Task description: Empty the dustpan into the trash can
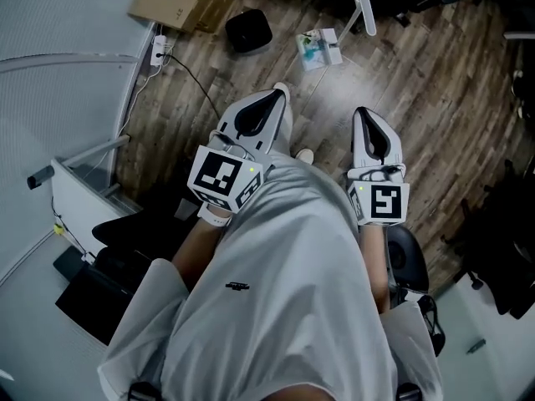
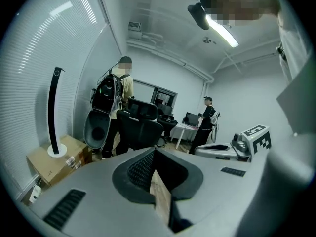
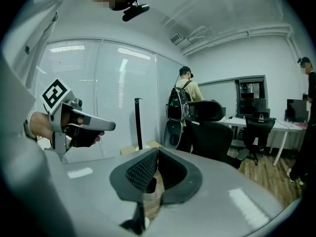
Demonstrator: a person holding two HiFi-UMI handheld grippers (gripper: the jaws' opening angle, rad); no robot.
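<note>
**White shirt (image 1: 284,307) up close, dustpan (image 1: 319,48) on the floor ahead, neither hand on it**

Dustpan: I read the pale squarish thing with bluish bits in it as the pan, lying flat on the wood floor (image 1: 435,82). It's too small to be sure, and no handle is readable, so no call on its long axis. White bar (image 1: 364,15) sits just right of the dustpan, angled away from the person. Could be a brush or a handle, can't tell if they touch

Trash can (image 1: 248,30): black, rounded corners, left of the dustpan, near but apart. Lid state not readable from above. Cardboard box (image 1: 180,7) is further left of the dustpan, past the can

Left gripper (image 1: 280,94): near side of the dustpan, slightly left of it. Jaws pressed together, nothing in them, only floor showing past the pads

Right gripper (image 1: 365,115): near side of the dustpan, off to its right, jaws likewise closed on nothing

Key relation: the dustpan lies forward of and between the two noses, and the left one looks slightly nearer. My read: pickup not started. Whichever hand goes has to open, then reach forward and down. With the can on the pan's left, the tip-out goes leftward
</note>
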